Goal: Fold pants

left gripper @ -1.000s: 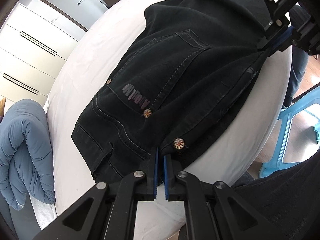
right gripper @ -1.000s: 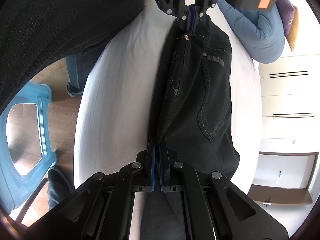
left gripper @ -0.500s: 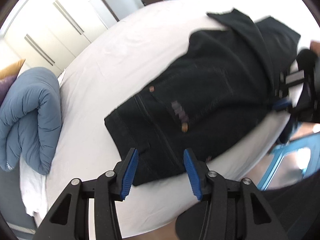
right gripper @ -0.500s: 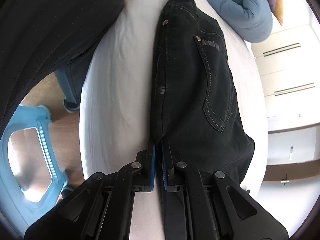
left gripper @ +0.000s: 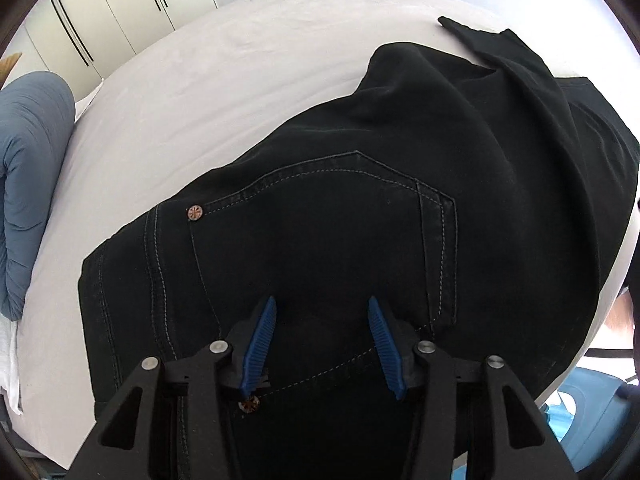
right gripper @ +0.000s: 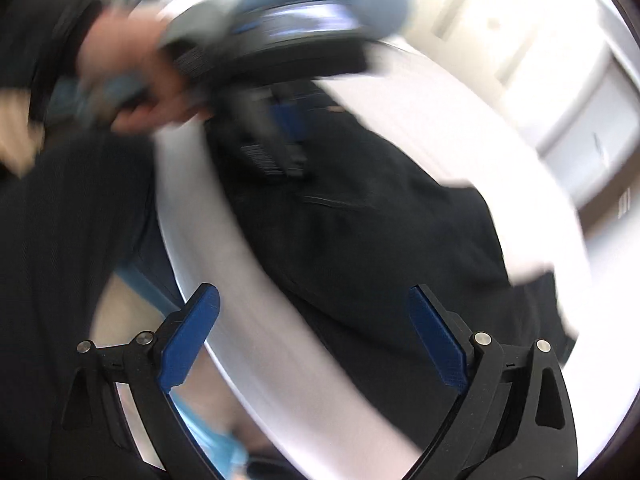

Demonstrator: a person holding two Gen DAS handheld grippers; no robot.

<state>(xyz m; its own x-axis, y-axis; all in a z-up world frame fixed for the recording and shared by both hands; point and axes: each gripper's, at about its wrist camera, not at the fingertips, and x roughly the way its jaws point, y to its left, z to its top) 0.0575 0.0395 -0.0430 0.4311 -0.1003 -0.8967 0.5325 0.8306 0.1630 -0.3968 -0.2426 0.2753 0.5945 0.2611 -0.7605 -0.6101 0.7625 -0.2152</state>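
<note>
Black jeans lie folded lengthwise on the white bed, back pocket and copper rivets up. My left gripper is open and empty, its blue pads right over the waistband end of the pocket. In the blurred right wrist view, my right gripper is wide open and empty, above the bed edge beside the jeans. The left gripper and the hand holding it show at the far end of the jeans there.
A rolled blue duvet lies at the left end of the bed. White wardrobes stand behind. A light blue plastic stool stands on the floor at the bed's near side. The person's dark-clothed body fills the left of the right wrist view.
Both grippers let go of the jeans and opened. The left one moved in low over the pocket. The right one swung away fast, blurring its view.
</note>
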